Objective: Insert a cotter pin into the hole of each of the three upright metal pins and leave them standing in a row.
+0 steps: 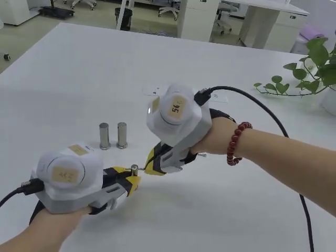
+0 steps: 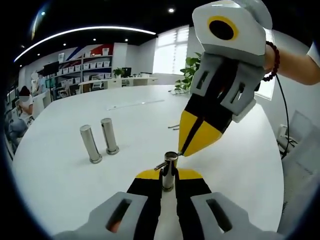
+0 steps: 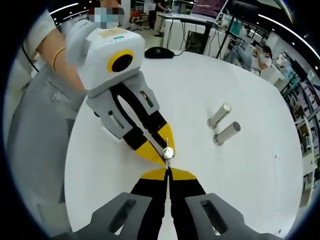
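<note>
**Cotter pin (image 2: pixel 160 166) meets the third metal pin (image 2: pixel 170 172) between two grippers**

A broad white table (image 1: pixel 79 79) carries the work, its top plain and matt. Beyond it the head view takes in office desks and chair bases on a pale floor. A green plant (image 1: pixel 315 65) stands at the table's far right. The left standing pin (image 1: pixel 104 136) and the right standing pin (image 1: pixel 122 135) are upright on the table, just beside each other but apart, a little behind the grippers.

The left gripper (image 1: pixel 134 176) has its yellow-tipped jaws clamped on the shaft of the third metal pin and holds it upright. I cannot tell whether its foot touches the table. The right gripper (image 1: pixel 149 167) comes in from the right with its jaws pressed together on the cotter pin, its tips right at the pin's top. A black cable (image 1: pixel 262 110) trails from the right gripper. A red bead bracelet (image 1: pixel 236 143) sits on the wrist behind it.

In the head view the cotter pin is too small to make out. The left gripper view is plainer: a thin metal end juts from the pin's side near the top, opposite the right gripper's tips. That view also shows shelves of white boxes along a far wall and bright windows. The right gripper view looks down on the pin's round top, with a fine wire running from its own closed tips to it. It also takes in the person's grey clothes and more desks with people seated.
</note>
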Demonstrator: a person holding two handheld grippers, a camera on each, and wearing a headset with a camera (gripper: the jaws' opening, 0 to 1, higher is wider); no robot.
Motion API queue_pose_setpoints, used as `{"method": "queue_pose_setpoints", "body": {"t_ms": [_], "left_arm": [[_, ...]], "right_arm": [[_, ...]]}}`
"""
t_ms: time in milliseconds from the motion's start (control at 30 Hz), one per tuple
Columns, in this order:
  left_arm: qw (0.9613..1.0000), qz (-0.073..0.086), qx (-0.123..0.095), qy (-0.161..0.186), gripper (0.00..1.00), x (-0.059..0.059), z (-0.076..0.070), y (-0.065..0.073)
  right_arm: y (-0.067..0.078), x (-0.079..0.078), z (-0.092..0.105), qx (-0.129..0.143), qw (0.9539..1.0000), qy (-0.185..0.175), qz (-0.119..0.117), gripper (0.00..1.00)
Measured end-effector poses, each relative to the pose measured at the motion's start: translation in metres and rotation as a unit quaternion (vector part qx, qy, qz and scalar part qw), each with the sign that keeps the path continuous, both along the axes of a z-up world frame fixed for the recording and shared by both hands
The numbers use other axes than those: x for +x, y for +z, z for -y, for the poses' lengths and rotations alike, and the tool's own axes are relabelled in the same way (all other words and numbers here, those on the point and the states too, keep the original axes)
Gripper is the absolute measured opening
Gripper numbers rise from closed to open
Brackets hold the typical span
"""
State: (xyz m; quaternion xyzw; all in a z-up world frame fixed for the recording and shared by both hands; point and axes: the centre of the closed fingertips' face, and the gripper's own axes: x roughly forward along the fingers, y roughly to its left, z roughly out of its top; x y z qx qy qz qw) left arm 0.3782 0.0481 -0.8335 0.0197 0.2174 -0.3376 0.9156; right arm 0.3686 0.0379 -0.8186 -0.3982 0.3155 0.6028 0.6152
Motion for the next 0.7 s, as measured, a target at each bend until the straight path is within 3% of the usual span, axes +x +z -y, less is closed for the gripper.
{"method": "queue_pose_setpoints", "body": {"t_ms": [700], "left_arm": [[1.0000, -0.004, -0.004, -0.006, 0.08, -0.0008, 0.0005, -0.0007]], "right_arm": [[-0.0026, -0.0017, -0.0057, 0.003, 1.0000, -0.007, -0.005, 0.04]]}}
